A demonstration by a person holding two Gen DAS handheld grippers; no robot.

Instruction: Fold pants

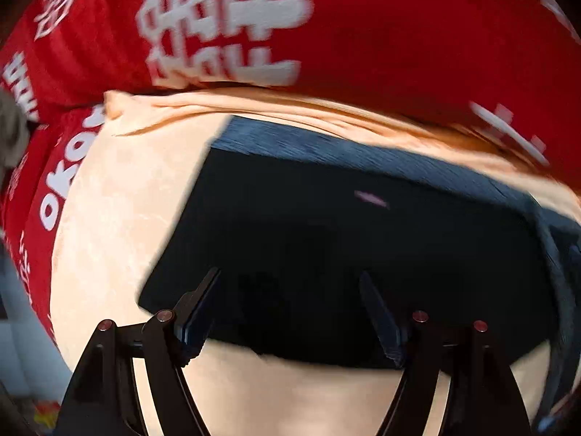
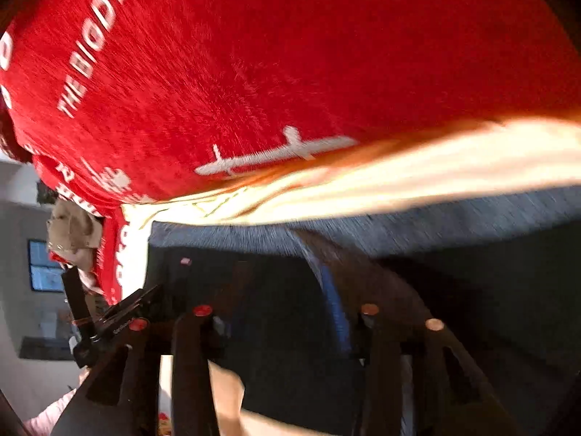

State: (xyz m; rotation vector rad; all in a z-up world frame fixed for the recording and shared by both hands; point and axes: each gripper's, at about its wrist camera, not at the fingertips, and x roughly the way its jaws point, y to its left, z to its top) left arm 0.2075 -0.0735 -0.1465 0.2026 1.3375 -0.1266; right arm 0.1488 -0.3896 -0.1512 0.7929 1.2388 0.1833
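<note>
The dark navy pants (image 1: 326, 239) lie folded flat on a peach cloth (image 1: 109, 200). My left gripper (image 1: 290, 283) is open, its two fingers spread just above the near edge of the pants, holding nothing. In the right wrist view the pants (image 2: 417, 229) fill the lower frame, blurred by motion. My right gripper (image 2: 283, 290) hovers over the dark fabric with its fingers spread apart; the fingertips are dark against the pants and hard to make out.
A red blanket with white lettering (image 1: 363, 36) covers the surface beyond the peach cloth; it also shows in the right wrist view (image 2: 290, 72). A beige crumpled item (image 2: 72, 232) sits at the blanket's left edge. The other gripper (image 2: 127, 312) shows at left.
</note>
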